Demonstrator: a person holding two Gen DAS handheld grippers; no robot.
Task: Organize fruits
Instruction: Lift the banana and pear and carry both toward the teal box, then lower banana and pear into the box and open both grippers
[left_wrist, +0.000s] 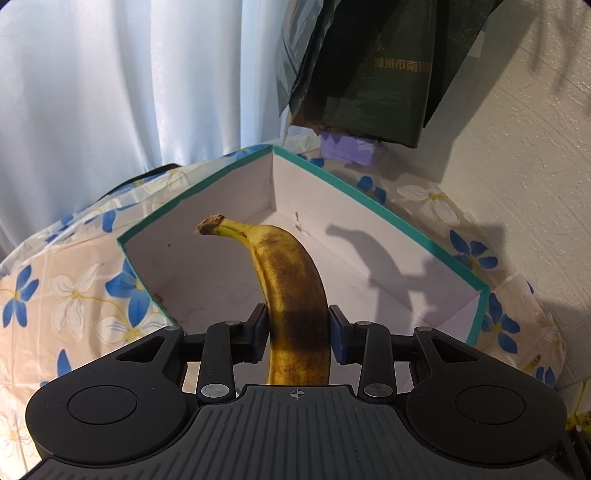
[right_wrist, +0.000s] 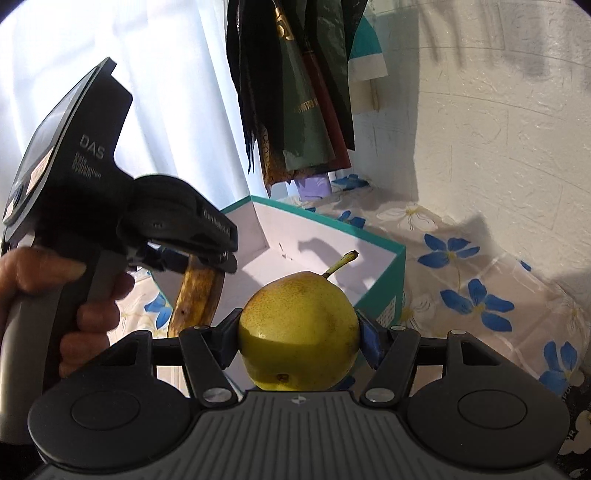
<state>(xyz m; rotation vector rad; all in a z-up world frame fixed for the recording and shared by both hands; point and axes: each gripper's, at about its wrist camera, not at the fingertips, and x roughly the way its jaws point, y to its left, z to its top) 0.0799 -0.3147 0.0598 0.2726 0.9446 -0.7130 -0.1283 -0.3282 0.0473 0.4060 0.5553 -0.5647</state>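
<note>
1. Left gripper (left_wrist: 298, 328) is clamped on a spotty, browning banana (left_wrist: 291, 280), pads pressing both sides near mid-length, stem end up and forward. The mid grip probably keeps the long fruit from swinging.
2. Right gripper (right_wrist: 299, 339) is clamped on a yellow-green pear (right_wrist: 299, 332) across its widest part, stem (right_wrist: 341, 262) pointing away; a wide hold suits the round shape.
3. Both fruits hang in the air at the near side of the teal-rimmed white box (left_wrist: 413, 229), which shows no fruit inside yet. Box is the likely drop spot, so both tools point down toward it.
4. Right wrist view shows the left gripper (right_wrist: 192, 258) with the banana (right_wrist: 195, 295) beside the pear, a person's hand (right_wrist: 66, 295) wrapped round its handle.
5. Box sits on a floral tablecloth (left_wrist: 74, 288), blue and white flowers, set into the corner by the textured white wall (right_wrist: 498, 129).
6. Behind: pale curtain (left_wrist: 129, 92) and dark green bags (left_wrist: 388, 74) hanging above the box's far corner.
7. Risk: the 2 tools are close together, could bump when lowering.
</note>
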